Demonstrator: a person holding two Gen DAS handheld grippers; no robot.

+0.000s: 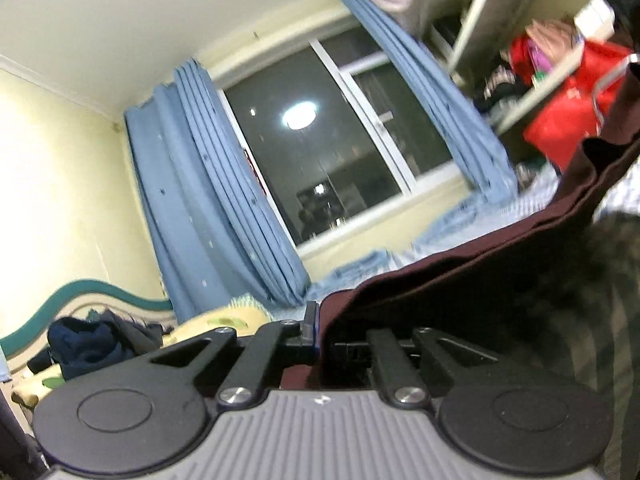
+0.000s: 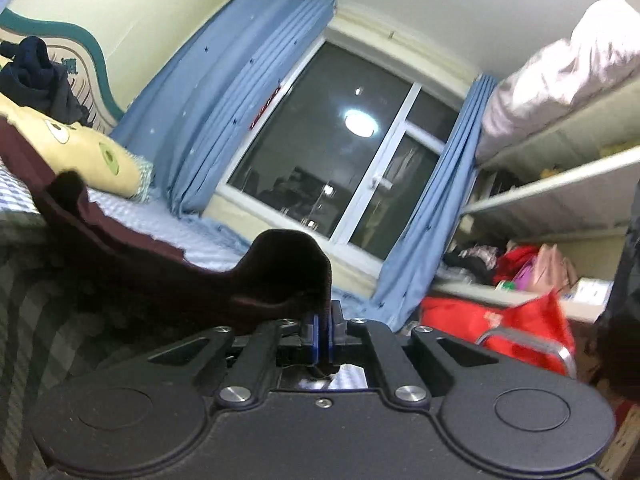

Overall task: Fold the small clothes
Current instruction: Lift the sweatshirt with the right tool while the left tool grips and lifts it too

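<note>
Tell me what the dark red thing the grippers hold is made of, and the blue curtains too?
The dark red garment looks like soft, matte knit cloth, perhaps cotton: it droops and folds between the right gripper and the left gripper. The blue curtains look like thin woven fabric, hanging in long pleats with a faint sheen.

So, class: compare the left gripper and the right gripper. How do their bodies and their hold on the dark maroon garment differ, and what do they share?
1. The left gripper has a ribbed grey body; the right gripper has a plain black one.
2. The dark maroon garment hides the left gripper's right finger, while both fingers of the right gripper show, pressed together with the cloth draped over their tips.
Shared: both are shut on that garment, pointing toward the window.
</note>
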